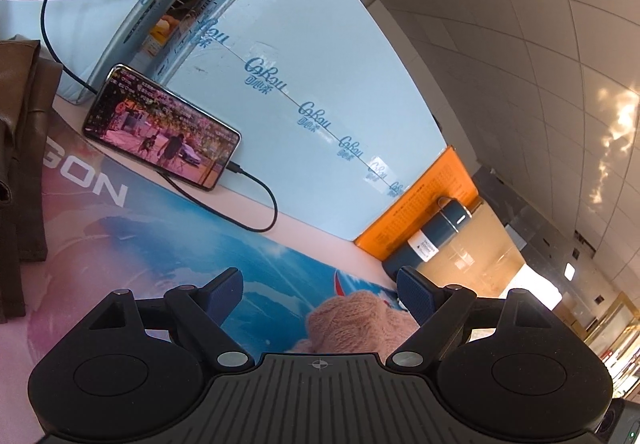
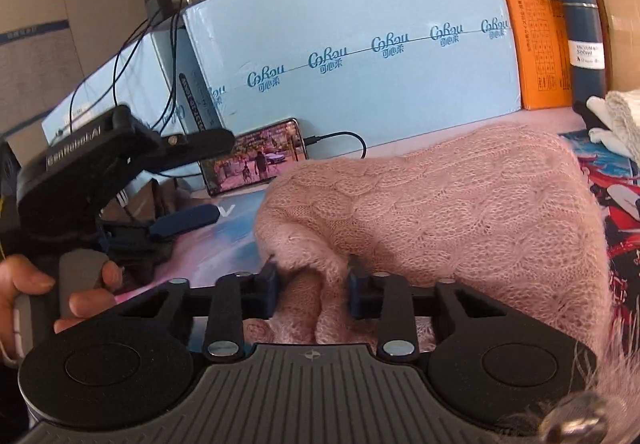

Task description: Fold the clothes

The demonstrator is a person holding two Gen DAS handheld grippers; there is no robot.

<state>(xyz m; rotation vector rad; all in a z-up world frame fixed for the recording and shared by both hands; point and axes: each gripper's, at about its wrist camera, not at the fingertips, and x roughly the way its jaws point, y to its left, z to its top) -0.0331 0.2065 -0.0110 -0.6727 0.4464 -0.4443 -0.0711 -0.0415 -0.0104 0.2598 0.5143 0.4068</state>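
A pink cable-knit sweater (image 2: pixel 432 203) lies bunched on the printed desk mat (image 2: pixel 224 248). My right gripper (image 2: pixel 312 284) is shut on a fold of its near edge and holds it. My left gripper (image 1: pixel 320 296) is open and empty, tilted, with a corner of the sweater (image 1: pixel 360 320) just below and between its fingers. The left gripper also shows in the right wrist view (image 2: pixel 192 183), held in a hand to the left of the sweater, clear of it.
A phone (image 1: pixel 160 127) playing video leans on a pale blue box (image 1: pixel 304 83), with a charging cable. An orange box (image 2: pixel 536 27) and a dark blue flask (image 2: pixel 584 35) stand at the back right. Brown garment (image 1: pixel 20 163) lies left; white knit clothes (image 2: pixel 616 119) right.
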